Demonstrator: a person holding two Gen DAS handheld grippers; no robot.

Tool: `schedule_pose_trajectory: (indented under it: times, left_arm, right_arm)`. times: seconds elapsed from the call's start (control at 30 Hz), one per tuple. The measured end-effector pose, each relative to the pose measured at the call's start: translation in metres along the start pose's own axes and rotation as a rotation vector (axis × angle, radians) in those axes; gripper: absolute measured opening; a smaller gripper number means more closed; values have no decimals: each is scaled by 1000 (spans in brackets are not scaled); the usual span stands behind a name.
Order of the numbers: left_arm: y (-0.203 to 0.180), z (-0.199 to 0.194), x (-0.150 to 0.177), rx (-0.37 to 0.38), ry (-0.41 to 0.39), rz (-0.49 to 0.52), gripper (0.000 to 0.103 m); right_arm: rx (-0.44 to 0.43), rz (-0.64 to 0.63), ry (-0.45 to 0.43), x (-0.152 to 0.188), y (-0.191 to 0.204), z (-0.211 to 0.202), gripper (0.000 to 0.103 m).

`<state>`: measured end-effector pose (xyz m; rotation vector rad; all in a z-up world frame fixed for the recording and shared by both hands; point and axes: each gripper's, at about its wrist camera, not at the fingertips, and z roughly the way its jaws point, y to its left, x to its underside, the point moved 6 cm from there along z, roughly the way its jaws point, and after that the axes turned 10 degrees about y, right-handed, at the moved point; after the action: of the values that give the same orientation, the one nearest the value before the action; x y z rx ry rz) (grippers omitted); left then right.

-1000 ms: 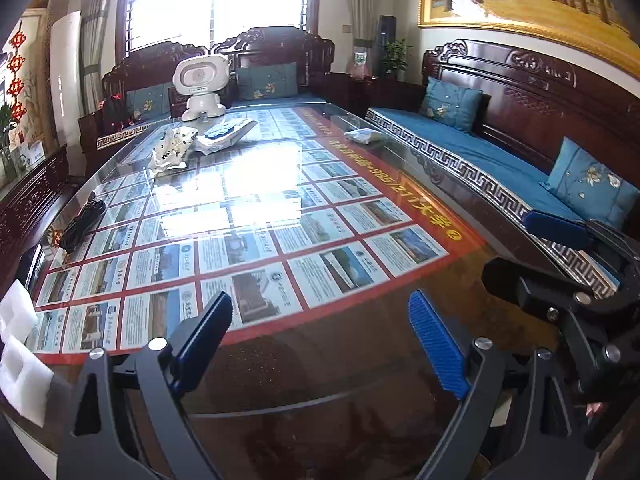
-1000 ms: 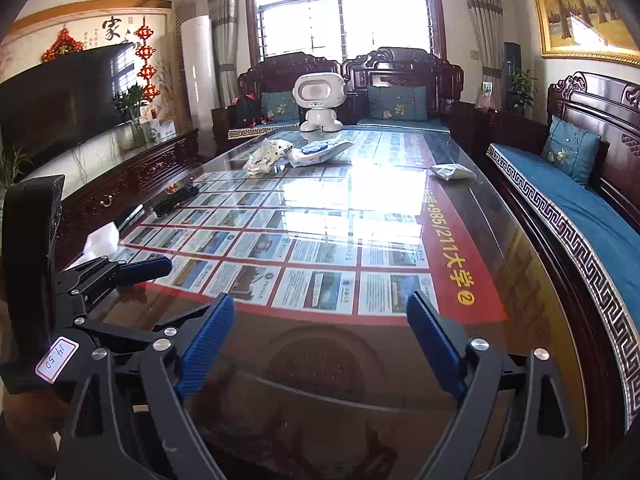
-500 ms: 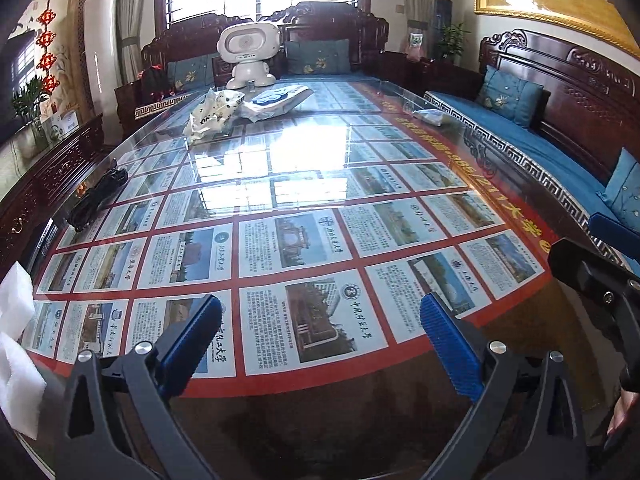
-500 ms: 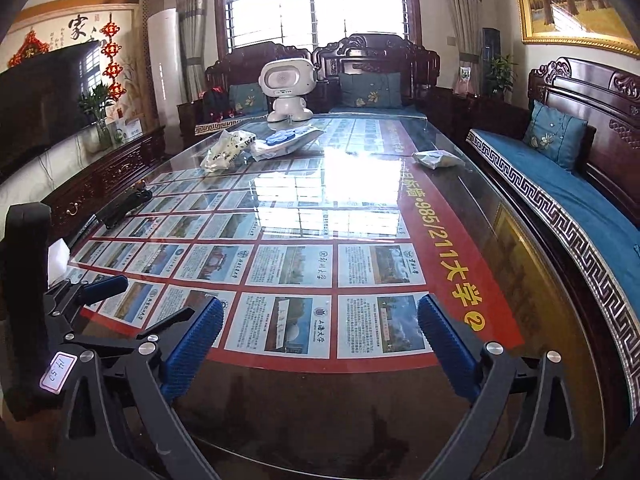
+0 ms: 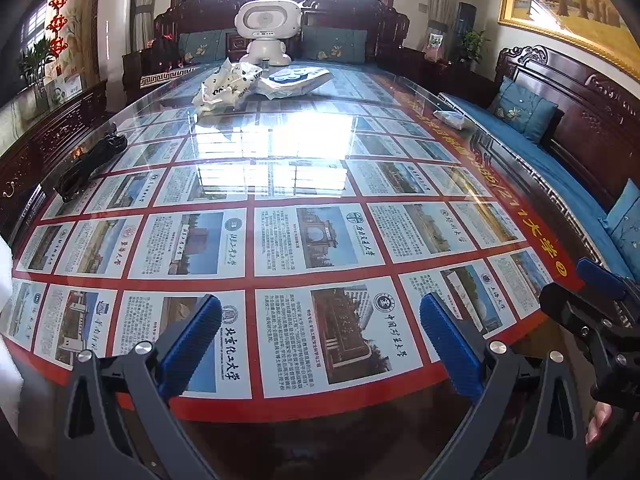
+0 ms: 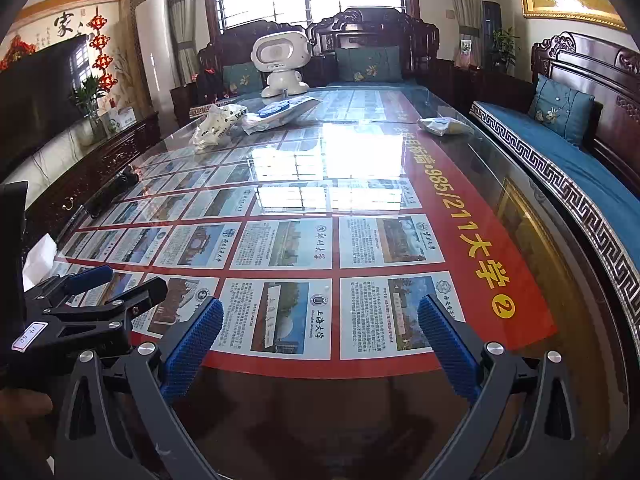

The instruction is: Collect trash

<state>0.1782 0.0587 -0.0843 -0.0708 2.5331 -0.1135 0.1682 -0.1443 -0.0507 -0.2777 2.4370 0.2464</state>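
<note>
Crumpled bag (image 5: 224, 86) beside flat packet (image 5: 294, 80) on table (image 5: 500, 408).

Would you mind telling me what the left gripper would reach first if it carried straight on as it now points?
Probably the flat blue-and-white packet, with the crumpled white bag just to its left; depth is unclear. The left gripper is open above bare glass table.

crumpled bag (image 5: 224, 86) left of packet (image 5: 296, 80)

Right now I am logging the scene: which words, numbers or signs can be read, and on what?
"985/211大学" and a circled "2": red poster under the glass tabletop.
"上海大学": poster card.
"家": wall calligraphy scroll.
Card body text, white crumpled wrapper print: too small.
</note>
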Motion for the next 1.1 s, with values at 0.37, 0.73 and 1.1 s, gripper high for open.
schedule_pose_trajectory:
  times: [0.37,0.73,1.1]
  left_arm:
    - [-16,-6,-3,28,9,40,99]
    - [-27,-20,-4,-122,6,100,99]
    - [-29,-19,5,-62,70,92,99]
  right_arm:
    - [-7,10,-2,-5,-3,-2,94]
    - [-13,6,-9,-4,1,-8,94]
    - [-20,3,-17,-5,3,-14,94]
